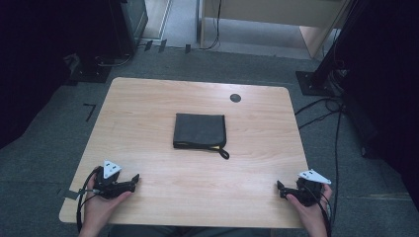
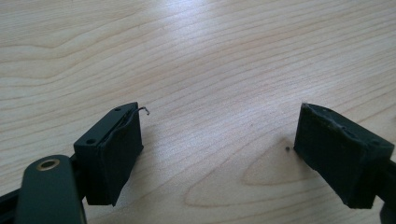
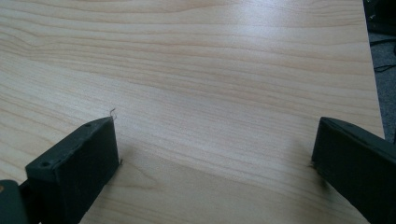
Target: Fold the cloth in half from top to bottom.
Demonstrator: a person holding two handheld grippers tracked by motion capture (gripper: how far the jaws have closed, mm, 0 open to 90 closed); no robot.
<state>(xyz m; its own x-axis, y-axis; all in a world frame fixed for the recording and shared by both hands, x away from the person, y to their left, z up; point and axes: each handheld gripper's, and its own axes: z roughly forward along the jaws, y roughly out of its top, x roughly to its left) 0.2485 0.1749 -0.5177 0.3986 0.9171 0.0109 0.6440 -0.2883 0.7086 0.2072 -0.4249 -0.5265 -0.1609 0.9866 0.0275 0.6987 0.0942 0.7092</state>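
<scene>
Lying flat: dark pouch (image 1: 199, 130), loop toward near-right | both tongs (image 1: 135, 180) (image 1: 280, 189) spread, empty

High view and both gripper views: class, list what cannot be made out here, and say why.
- Dark folded pouch, high view: its contents are hidden, since it lies flat and shut.
- Small dark disc near the table's far edge, high view: too small to identify.
- Person's forearms, high view: cut off by the bottom edge.
</scene>
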